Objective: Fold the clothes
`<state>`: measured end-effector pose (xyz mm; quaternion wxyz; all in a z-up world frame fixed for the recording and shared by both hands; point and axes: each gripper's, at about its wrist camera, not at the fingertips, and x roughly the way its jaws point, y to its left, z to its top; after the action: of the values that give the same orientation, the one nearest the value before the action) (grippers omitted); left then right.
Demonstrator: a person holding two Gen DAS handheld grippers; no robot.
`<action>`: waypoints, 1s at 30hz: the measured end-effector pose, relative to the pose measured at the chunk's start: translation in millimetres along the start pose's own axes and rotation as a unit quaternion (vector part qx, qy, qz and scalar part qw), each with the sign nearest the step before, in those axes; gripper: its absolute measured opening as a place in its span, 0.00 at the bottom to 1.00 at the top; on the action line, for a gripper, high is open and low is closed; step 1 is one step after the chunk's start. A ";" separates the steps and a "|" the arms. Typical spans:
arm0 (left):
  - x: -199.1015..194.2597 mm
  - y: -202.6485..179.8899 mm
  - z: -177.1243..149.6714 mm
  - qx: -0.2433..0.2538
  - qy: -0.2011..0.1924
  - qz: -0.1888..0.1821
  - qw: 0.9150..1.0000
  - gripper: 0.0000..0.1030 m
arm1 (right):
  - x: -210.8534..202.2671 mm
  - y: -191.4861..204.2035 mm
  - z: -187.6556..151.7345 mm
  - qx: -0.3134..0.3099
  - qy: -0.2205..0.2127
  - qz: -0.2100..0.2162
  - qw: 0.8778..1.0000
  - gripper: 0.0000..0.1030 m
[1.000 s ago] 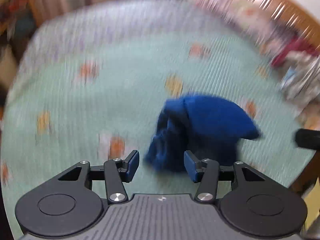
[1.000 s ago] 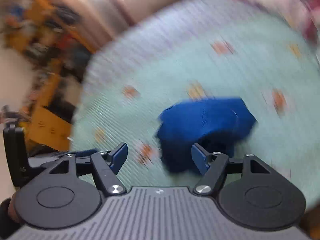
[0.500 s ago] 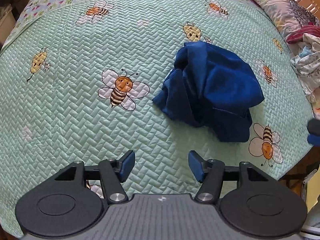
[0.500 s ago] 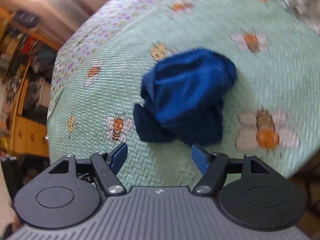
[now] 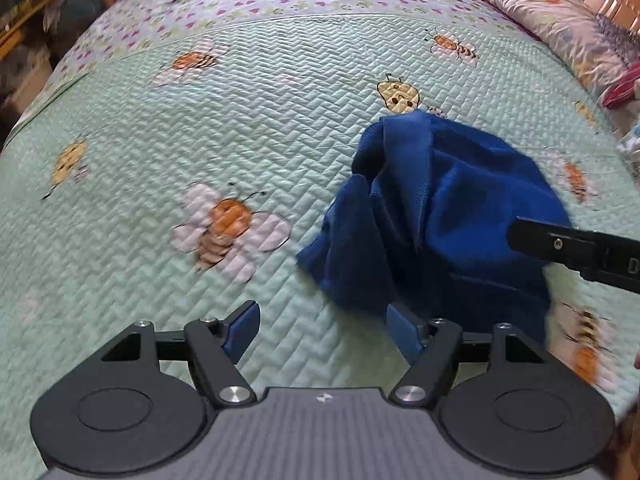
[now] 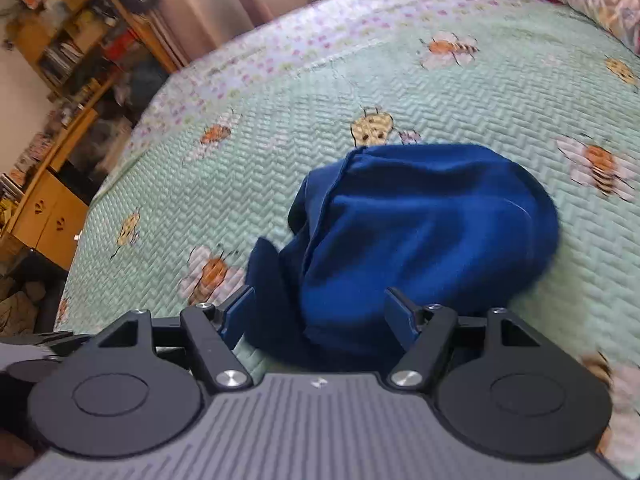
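A crumpled dark blue garment (image 5: 440, 216) lies in a heap on the mint green bee-print quilt (image 5: 240, 128). My left gripper (image 5: 322, 332) is open and empty, just short of the heap's near left edge. My right gripper (image 6: 322, 318) is open, low over the garment (image 6: 420, 232), whose near edge lies between the fingers. The right gripper's black body enters the left wrist view from the right (image 5: 580, 252), over the garment.
A floral pillow (image 5: 552, 12) and a pile of other clothes (image 5: 624, 92) lie at the bed's far right by the wooden headboard. Wooden shelves and cabinets (image 6: 52, 92) stand beyond the bed's left side. The bed's near edge is just below the grippers.
Both grippers have dropped closer to the blue garment. The right gripper has moved in over the heap's near edge and now shows in the left wrist view. Both stay open.
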<state>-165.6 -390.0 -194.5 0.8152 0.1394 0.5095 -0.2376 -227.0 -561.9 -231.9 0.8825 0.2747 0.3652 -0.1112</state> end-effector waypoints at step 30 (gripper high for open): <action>18.3 18.7 -72.7 -0.072 -0.120 0.030 0.990 0.86 | 47.6 46.6 -26.2 -0.138 -0.123 -0.049 0.982 0.86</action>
<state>-204.4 -344.5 -243.3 0.8851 0.0658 0.4194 -0.1909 -190.1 -508.4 -261.9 0.9435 0.1170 0.2788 -0.1354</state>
